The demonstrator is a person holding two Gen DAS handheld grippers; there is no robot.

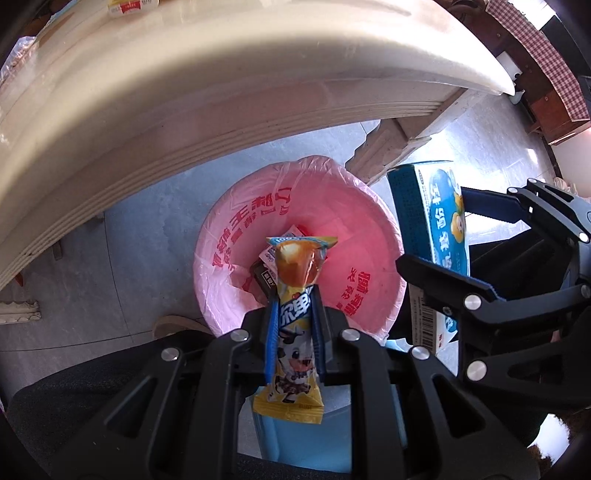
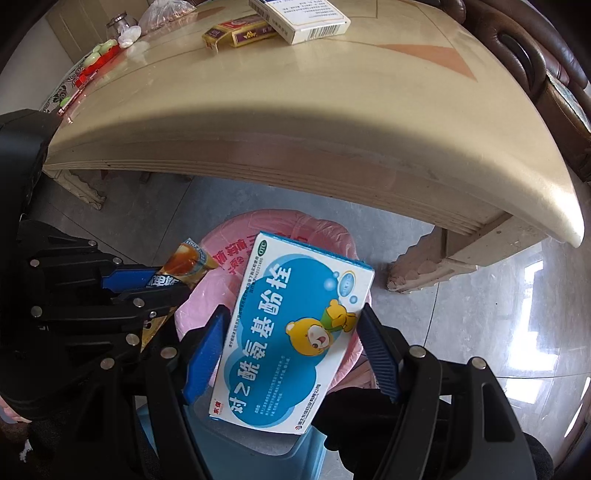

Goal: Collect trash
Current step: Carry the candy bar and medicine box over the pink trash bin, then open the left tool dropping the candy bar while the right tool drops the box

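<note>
My left gripper (image 1: 293,317) is shut on a yellow snack wrapper (image 1: 291,332) with a cartoon cow, held above a trash bin lined with a pink bag (image 1: 354,236). Small wrappers (image 1: 271,266) lie inside the bin. My right gripper (image 2: 291,332) is shut on a blue-and-white medicine box (image 2: 288,339) with a yellow bear, also above the pink-lined bin (image 2: 332,229). The right gripper with its box (image 1: 443,229) shows at the right of the left wrist view. The left gripper and wrapper (image 2: 184,266) show at the left of the right wrist view.
A beige table (image 2: 295,122) overhangs the bin, its carved leg (image 2: 424,269) to the right. On the table are a white box (image 2: 299,18), a yellow-red pack (image 2: 236,35), a plastic bag (image 2: 162,14) and small items. A blue stool (image 2: 240,454) stands below the grippers.
</note>
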